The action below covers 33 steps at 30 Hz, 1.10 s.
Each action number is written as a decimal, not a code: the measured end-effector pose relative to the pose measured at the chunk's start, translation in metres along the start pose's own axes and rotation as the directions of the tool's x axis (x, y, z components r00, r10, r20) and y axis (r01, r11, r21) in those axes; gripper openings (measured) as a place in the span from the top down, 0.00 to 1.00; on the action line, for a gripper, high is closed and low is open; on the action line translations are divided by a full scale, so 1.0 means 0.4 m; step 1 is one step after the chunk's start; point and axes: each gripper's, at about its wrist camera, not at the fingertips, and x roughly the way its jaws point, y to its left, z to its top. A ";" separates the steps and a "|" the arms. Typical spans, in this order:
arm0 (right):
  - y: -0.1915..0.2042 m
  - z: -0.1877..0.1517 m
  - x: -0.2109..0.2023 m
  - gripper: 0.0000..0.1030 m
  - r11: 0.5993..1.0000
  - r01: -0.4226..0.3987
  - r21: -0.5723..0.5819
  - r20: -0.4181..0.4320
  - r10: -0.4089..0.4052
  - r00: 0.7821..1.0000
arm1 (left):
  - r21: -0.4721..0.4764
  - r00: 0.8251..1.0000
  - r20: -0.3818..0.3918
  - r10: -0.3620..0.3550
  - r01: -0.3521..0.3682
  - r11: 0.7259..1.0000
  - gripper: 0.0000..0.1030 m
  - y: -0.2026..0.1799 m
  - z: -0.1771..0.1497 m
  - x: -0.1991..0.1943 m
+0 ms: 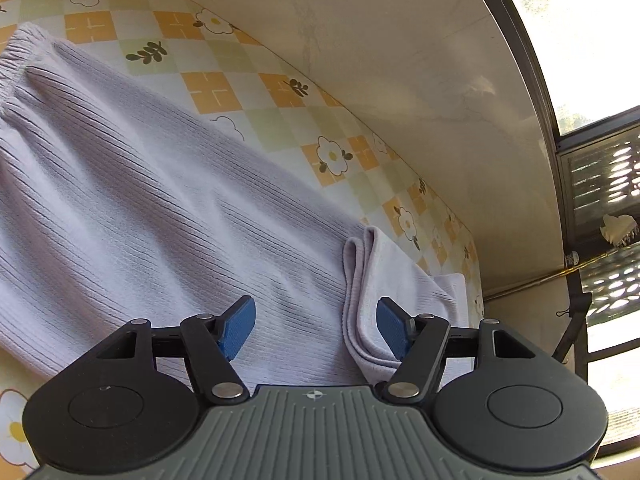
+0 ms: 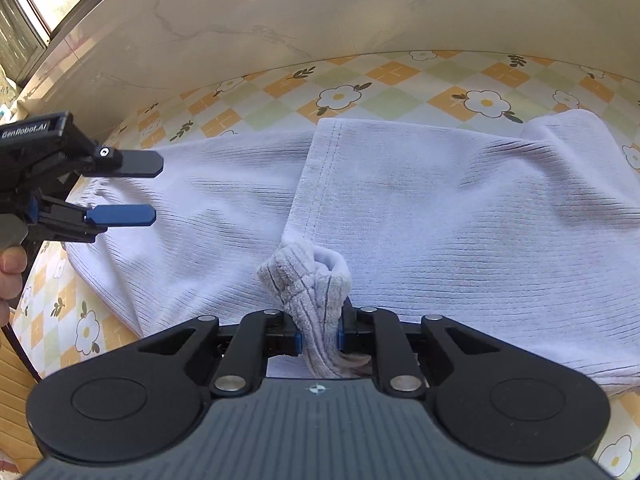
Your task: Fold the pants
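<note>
While the pale lavender ribbed pants (image 2: 440, 220) lie spread across the table (image 2: 400, 76), the right gripper (image 2: 320, 336) has its jaws drawn in tight on a bunched-up wad of the fabric, right at the near edge of the garment. That pinched bit stands up in a crumpled knot just beyond the blue pads (image 2: 298, 342), with the rest of the cloth falling away flat to either side. A hemmed edge of one layer runs from the far side down toward the knot, lying over the layer beneath it.

Over on the left, the left gripper (image 2: 136, 190) hangs above the pants' left end with its two fingers well apart, one over the other, and nothing between them. From its own camera the same gripper (image 1: 316, 328) shows blue pads (image 1: 238, 326) spread wide over the ribbed pants (image 1: 140, 200), a folded edge of the cloth lying just by the right-hand pad. The gathered waistband (image 1: 16, 60) sits at the far left in that view.

Under it all is a checked tablecloth (image 1: 224, 92) in orange and pale green with white flowers, and a pale marbled wall (image 2: 280, 12) rises behind the table, a window (image 1: 580, 20) off to the side.
</note>
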 end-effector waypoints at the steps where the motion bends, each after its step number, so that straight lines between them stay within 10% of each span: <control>1: 0.000 -0.002 0.006 0.85 1.000 0.004 -0.001 -0.003 -0.004 1.000 | 0.002 1.000 -0.007 0.001 -0.001 1.000 0.36 -0.018 0.012 0.027; 12: 0.013 -0.038 0.020 0.84 0.994 0.023 -0.106 0.027 -0.021 0.999 | -0.059 0.993 -0.109 0.035 -0.042 0.997 0.38 -0.102 0.087 0.319; 24: 0.008 -0.047 0.010 0.84 0.994 0.005 -0.111 0.045 0.000 0.999 | 0.028 0.992 -0.117 0.053 -0.050 0.998 0.48 -0.159 0.079 0.386; 26: 0.012 -0.044 0.001 0.81 0.992 0.009 -0.125 0.044 -0.004 0.999 | 0.078 0.992 -0.099 0.079 -0.071 0.994 0.90 -0.171 0.077 0.385; 30: 0.030 -0.057 -0.048 0.57 0.983 0.019 -0.181 0.068 -0.007 0.998 | 0.139 0.996 -0.048 0.073 -0.066 0.988 0.90 -0.193 0.071 0.352; 33: 0.048 -0.078 -0.069 0.56 0.971 0.033 -0.238 0.081 -0.014 0.997 | 0.156 0.998 -0.017 0.053 -0.050 0.986 0.90 -0.194 0.075 0.320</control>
